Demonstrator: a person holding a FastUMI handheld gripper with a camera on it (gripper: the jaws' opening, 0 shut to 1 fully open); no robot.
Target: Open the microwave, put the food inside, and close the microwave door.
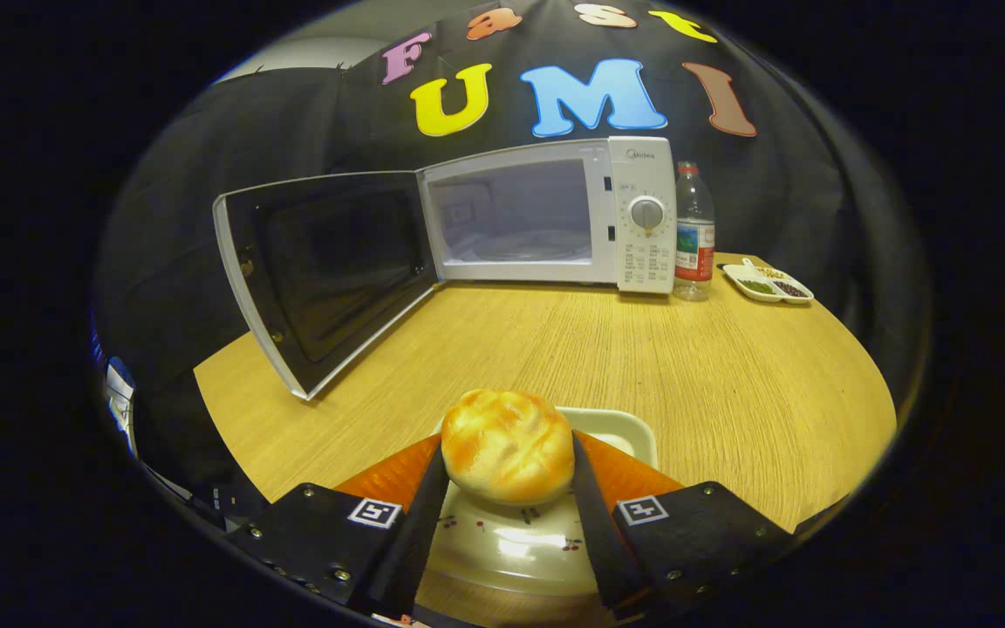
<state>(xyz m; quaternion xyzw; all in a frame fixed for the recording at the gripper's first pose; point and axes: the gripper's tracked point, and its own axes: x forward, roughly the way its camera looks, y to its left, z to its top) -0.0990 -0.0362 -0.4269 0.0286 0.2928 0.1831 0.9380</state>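
Tool gripping bun, microwave door wide open

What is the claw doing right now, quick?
Claw: closed on the bread roll, one finger pressing each side, above the plate. The microwave door is already open.

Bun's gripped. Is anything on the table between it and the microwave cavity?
Nothing visible. The gripper is shut on the bun above the plate; bare table leads to the microwave, door swung wide open.
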